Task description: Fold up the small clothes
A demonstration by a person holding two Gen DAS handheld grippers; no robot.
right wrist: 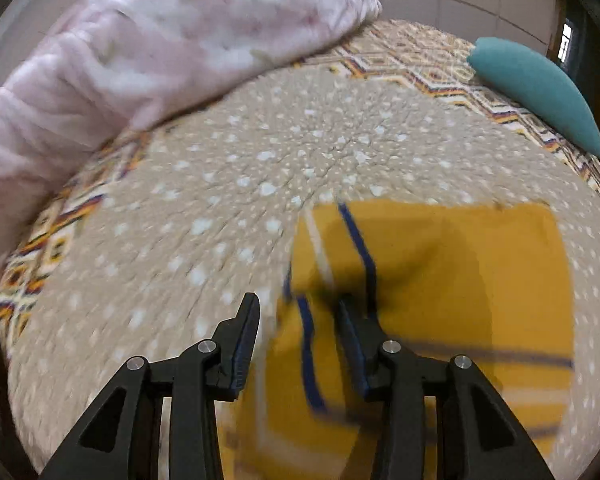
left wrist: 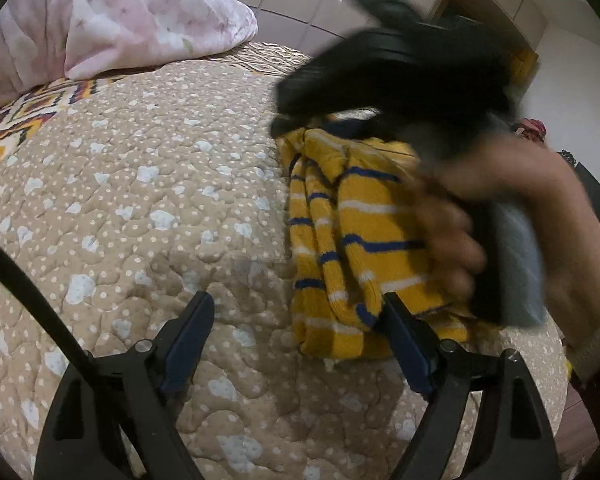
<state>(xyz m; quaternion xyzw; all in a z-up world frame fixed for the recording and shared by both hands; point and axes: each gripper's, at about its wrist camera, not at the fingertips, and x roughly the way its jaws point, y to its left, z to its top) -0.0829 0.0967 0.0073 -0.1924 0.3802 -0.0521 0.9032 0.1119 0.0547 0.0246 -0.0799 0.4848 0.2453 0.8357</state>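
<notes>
A yellow knit garment [left wrist: 340, 240] with blue and white stripes lies folded on the beige dotted quilt [left wrist: 140, 200]. My left gripper [left wrist: 298, 304] stands open low over the quilt, and its right finger [left wrist: 400, 328] rests at the garment's near edge. In the left wrist view the blurred black body of the right-hand tool [left wrist: 400, 68] passes over the garment's far end, held by a person's hand [left wrist: 452, 240]. In the right wrist view my right gripper [right wrist: 298, 304] is open above the left edge of the garment [right wrist: 460, 280]; that picture is smeared by motion.
A pink floral duvet [left wrist: 120, 16] is heaped at the far left of the bed. A teal cushion [right wrist: 540, 92] lies at the far right. A patterned zigzag spread [right wrist: 420, 56] shows beyond the quilt. Tiled wall behind.
</notes>
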